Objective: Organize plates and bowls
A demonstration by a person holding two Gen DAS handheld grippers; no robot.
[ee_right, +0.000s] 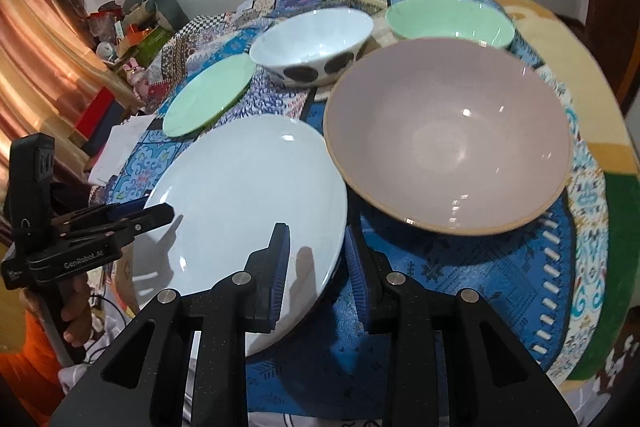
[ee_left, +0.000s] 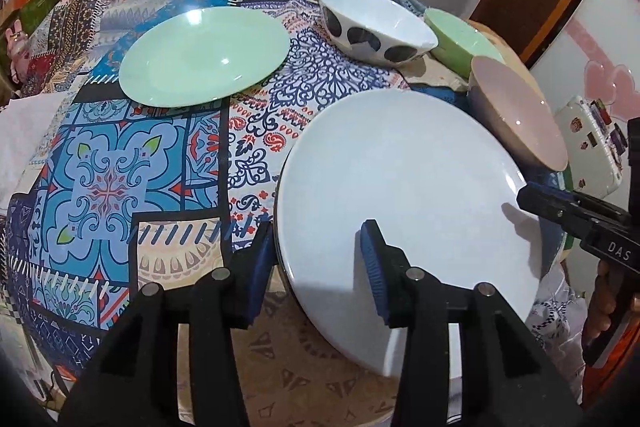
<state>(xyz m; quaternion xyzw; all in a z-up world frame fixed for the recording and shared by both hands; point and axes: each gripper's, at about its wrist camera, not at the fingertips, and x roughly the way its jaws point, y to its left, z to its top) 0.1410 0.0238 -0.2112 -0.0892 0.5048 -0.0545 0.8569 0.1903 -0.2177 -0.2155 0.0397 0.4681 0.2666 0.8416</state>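
Patterned cloth [ee_left: 120, 167] is covering the table. Both grippers are straddling the white plate [ee_left: 400, 179] rim with jaws apart: left gripper [ee_left: 316, 267], right gripper [ee_right: 314, 267]. Only the right view is showing the pink bowl [ee_right: 448, 139] inside and "GenRobot.AI" lettering [ee_right: 84, 259]; the left one is showing "DAS".

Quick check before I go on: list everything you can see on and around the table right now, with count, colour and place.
White plate: 1, white, near table edge, its rim between both grippers' fingers.
Green plate: 1, mint green, farther back on the left.
Pink bowl: 1, pink with tan rim, right of the white plate.
Spotted bowl: 1, white with dark spots, behind the white plate.
Green bowl: 1, green, far right.
Tablecloth: 1, blue patchwork, covering the table.
Left gripper: black, blue pads, open around the plate's left rim.
Right gripper: same, open around its right rim.
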